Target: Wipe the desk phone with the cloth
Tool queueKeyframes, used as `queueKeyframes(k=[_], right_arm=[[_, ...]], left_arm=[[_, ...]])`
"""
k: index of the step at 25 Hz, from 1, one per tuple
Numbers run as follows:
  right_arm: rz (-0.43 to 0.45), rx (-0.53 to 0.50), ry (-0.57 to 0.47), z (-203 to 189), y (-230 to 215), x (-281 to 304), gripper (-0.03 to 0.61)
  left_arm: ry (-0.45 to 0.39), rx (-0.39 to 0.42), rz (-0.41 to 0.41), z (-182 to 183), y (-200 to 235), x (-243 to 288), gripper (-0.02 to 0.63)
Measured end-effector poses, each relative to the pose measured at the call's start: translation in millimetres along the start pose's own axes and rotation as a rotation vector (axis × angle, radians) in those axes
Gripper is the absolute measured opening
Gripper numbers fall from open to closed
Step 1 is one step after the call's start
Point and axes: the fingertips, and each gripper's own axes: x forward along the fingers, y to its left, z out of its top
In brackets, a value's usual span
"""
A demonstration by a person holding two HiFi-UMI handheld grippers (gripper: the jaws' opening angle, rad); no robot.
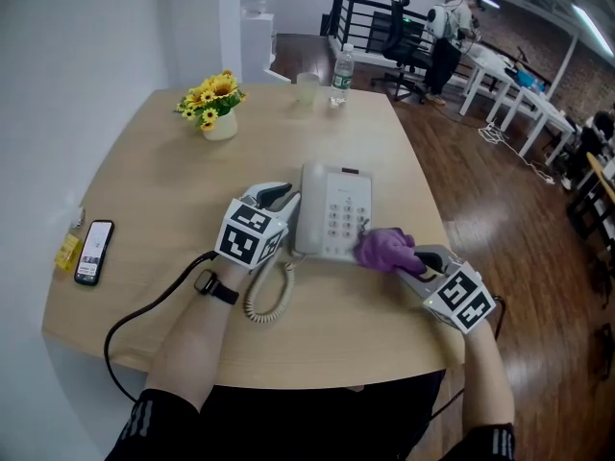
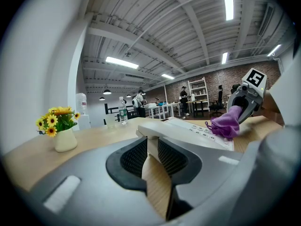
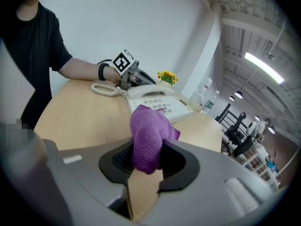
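Observation:
The white desk phone (image 1: pixel 332 211) lies mid-desk with its handset (image 1: pixel 310 209) resting along its left side. My left gripper (image 1: pixel 279 198) is at that side; in the left gripper view (image 2: pixel 151 149) the handset's near end (image 2: pixel 150 128) sits pinched between the pads. My right gripper (image 1: pixel 415 260) is shut on a bunched purple cloth (image 1: pixel 384 250), which rests on the phone's near right corner beside the keypad. The right gripper view shows the cloth (image 3: pixel 148 135) filling the jaws (image 3: pixel 146 161), the phone (image 3: pixel 157 100) beyond.
The coiled cord (image 1: pixel 269 296) loops on the desk (image 1: pixel 154 200) near the phone. A sunflower vase (image 1: pixel 218 104) stands far left, a cup (image 1: pixel 307 86) and bottle (image 1: pixel 341 73) at the far edge. A smartphone (image 1: pixel 94 251) lies at the left edge.

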Motion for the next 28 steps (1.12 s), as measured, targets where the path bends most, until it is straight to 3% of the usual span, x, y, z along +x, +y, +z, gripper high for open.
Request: queueKeyframes(k=[4, 8, 11, 14, 18, 23, 28], right_arm=[[-0.037, 0.101, -0.148, 27.4, -22.8, -16.2, 0.118], [-0.088, 0.268, -0.313, 51.7, -56.4, -24.6, 0.118], [-0.095, 0.372, -0.372, 63.0, -81.6, -15.8, 0.118], [-0.096, 0.372, -0.333, 72.1, -107.1, 11.9, 0.118], [-0.090, 0.301, -0.191, 79.0, -121.1, 58.0, 0.118], [-0.022, 0.201, -0.044, 74.6, -94.3, 94.6, 0.120], [0.072, 0.144, -0.039, 69.7, -48.6, 83.5, 0.120]], left_arm=[[0.000, 0.000, 0.001, 0.7, 0.9, 0.1, 0.064], [0.000, 0.000, 0.000, 0.2, 0.0, 0.1, 0.064], [0.001, -0.002, -0.001, 0.2, 0.1, 0.4, 0.064], [0.002, -0.003, 0.002, 0.4, 0.6, -0.2, 0.064], [0.002, 0.001, 0.000, 0.5, -0.4, 0.0, 0.064], [0.003, -0.001, -0.002, 0.2, -1.3, 0.7, 0.064], [0.003, 0.001, -0.003, 0.2, 0.1, 1.0, 0.064]])
